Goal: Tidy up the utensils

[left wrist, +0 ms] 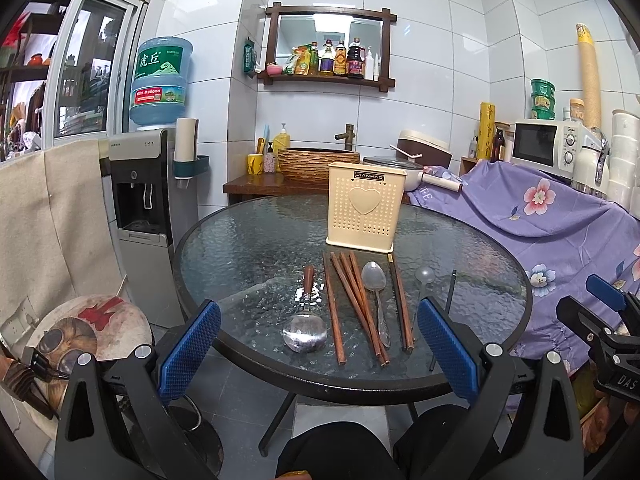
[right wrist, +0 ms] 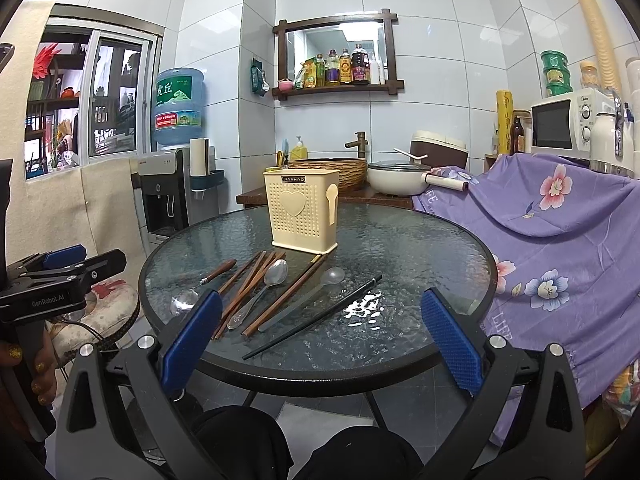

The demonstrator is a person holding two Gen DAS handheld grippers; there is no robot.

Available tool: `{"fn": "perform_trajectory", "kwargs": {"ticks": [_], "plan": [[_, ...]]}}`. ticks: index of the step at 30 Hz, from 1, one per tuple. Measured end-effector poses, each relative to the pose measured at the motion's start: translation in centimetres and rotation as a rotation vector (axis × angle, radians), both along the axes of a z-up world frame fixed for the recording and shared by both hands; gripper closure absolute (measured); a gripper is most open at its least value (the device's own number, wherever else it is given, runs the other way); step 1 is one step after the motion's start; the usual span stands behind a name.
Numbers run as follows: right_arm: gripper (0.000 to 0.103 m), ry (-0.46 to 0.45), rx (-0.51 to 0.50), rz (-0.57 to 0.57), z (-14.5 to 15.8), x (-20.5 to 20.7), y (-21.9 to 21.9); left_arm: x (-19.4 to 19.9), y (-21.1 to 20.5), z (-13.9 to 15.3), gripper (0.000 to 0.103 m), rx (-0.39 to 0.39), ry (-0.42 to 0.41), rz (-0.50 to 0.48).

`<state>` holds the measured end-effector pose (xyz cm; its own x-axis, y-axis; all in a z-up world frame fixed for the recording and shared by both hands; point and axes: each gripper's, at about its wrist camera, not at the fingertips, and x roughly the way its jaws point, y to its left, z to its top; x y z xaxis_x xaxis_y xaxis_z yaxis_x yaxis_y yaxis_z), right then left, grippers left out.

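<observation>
A cream perforated utensil holder (left wrist: 363, 207) (right wrist: 301, 208) stands upright on the round glass table (left wrist: 248, 240) (right wrist: 420, 240). In front of it lie a wooden-handled ladle spoon (left wrist: 305, 320) (right wrist: 200, 286), several brown wooden chopsticks (left wrist: 352, 304) (right wrist: 248, 284), a steel spoon (left wrist: 376, 292) (right wrist: 264, 284), a clear plastic spoon (left wrist: 424, 276) (right wrist: 320, 288) and a black chopstick (left wrist: 446, 308) (right wrist: 316, 316). My left gripper (left wrist: 318, 350) hovers open near the table's front edge, nothing between its fingers. My right gripper (right wrist: 320, 344) is open too, short of the black chopstick.
A purple floral cloth (left wrist: 540, 216) (right wrist: 560, 216) covers a counter at the right, with a microwave (right wrist: 560, 124) on it. A water dispenser (left wrist: 140, 200) stands left of the table, a stool (left wrist: 96, 320) below it. Sink (left wrist: 316, 160) and pot (right wrist: 396, 178) sit behind. A person's knees show below.
</observation>
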<state>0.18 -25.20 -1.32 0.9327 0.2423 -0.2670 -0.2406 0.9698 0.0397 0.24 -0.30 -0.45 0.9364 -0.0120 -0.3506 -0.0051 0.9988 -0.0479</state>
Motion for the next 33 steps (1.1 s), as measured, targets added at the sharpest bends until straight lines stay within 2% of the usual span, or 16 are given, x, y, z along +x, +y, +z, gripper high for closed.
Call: {"fn": "perform_trajectory", "kwargs": {"ticks": [28,33], "plan": [[0.005,0.013,-0.002,-0.003,-0.4,0.4,0.1,0.2,-0.2,-0.5,0.006,0.0,0.015,-0.006],[0.005,0.055,-0.014,-0.023,-1.0,1.3,0.1,1.1,0.1,-0.8,0.006,0.008,0.04,0.005]]}}
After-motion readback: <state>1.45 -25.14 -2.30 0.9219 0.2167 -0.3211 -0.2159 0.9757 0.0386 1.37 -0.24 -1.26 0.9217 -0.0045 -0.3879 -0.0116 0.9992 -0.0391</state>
